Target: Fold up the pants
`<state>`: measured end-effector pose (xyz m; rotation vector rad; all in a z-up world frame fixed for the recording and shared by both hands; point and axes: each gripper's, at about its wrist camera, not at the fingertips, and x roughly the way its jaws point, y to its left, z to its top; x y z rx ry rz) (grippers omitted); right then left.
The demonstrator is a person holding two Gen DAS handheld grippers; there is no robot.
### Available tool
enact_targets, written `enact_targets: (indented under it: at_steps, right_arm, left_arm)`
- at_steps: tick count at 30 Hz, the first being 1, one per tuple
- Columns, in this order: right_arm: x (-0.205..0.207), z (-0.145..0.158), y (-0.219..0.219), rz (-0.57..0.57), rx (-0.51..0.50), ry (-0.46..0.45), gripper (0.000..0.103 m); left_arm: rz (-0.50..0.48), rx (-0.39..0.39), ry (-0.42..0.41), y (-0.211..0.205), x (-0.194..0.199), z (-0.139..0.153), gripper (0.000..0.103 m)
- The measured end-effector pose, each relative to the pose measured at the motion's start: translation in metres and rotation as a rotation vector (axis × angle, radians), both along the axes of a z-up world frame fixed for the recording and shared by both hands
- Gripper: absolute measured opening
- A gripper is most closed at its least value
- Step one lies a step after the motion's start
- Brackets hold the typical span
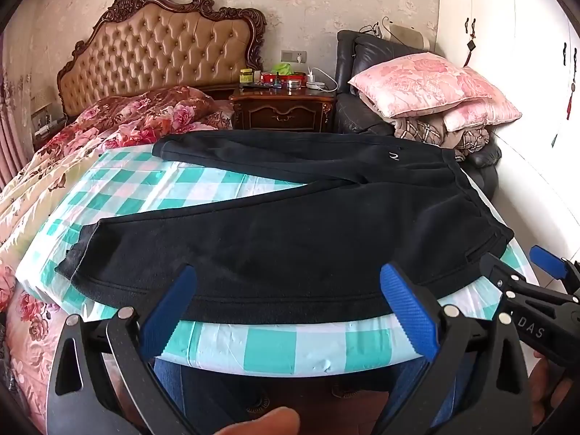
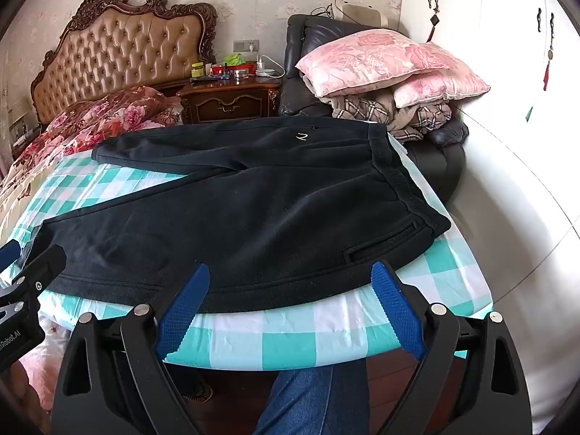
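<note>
Bedroom, checked desk point(image 1: 232, 344) — black pants point(image 1: 290, 239) lay spread flat on it.
Left gripper point(image 1: 286, 311) and right gripper point(image 2: 290, 311) hovered at its near edge, jaws released, empty — only the right view showed the hip pocket point(image 2: 380, 243) clearly.

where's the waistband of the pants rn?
In both views the waistband is at the right end of the black pants, by the right edge of the checked sheet, legs running left toward the headboard.
</note>
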<state>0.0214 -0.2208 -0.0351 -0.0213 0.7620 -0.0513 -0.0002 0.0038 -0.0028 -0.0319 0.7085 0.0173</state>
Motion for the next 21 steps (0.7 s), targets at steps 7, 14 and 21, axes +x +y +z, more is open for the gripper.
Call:
enact_targets:
  at_steps: [7,14,21]
  right_arm:
    - [-0.0004,0.0010,-0.0004,-0.002,0.001,0.000,0.088]
    - [-0.0012,0.0026,-0.0019,-0.001,0.001,0.000,0.088]
    - [0.0008,-0.0005,0.0006,0.001,0.001,0.002,0.088]
  left_arm:
    - [0.000,-0.003,0.001,-0.0008,0.0011,0.0002,0.102]
    - [0.000,-0.005,0.002,-0.0008,0.0013,0.0004,0.102]
    - [0.001,-0.004,0.003,-0.0010,0.0014,0.0007,0.102]
